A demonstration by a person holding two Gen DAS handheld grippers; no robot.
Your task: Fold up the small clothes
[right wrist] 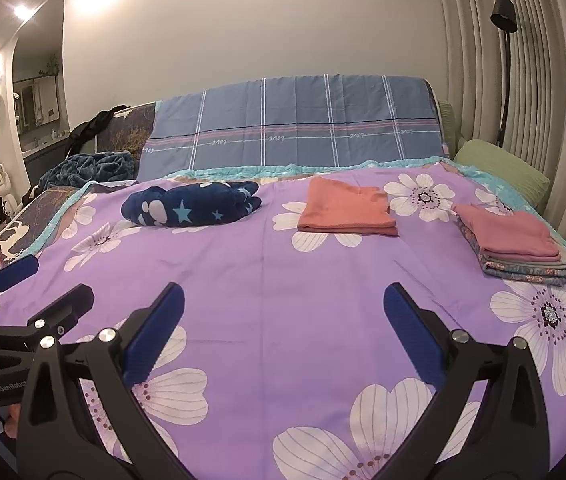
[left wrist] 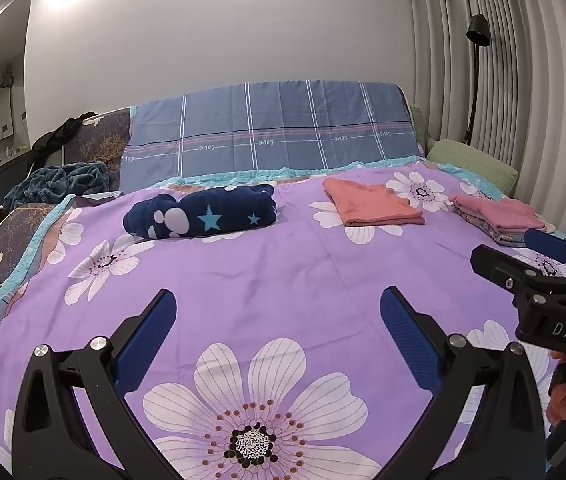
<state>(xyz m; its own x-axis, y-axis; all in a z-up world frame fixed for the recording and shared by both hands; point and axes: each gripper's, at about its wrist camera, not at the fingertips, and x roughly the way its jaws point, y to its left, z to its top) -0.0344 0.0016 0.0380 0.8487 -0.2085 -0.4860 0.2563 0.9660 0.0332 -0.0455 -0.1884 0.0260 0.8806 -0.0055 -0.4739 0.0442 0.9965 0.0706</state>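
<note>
Both tongs, left [left wrist: 277, 316] and right [right wrist: 283, 312], gape wide, empty, before three clothes piles.

Right gripper [left wrist: 539, 258] running off right edge of left wrist view, hand behind it only partly showing. Left gripper [right wrist: 31, 284] getting cut by left edge of right wrist view. Lower layers of clothes stack [right wrist: 523, 252] hiding under pink top piece.
</note>
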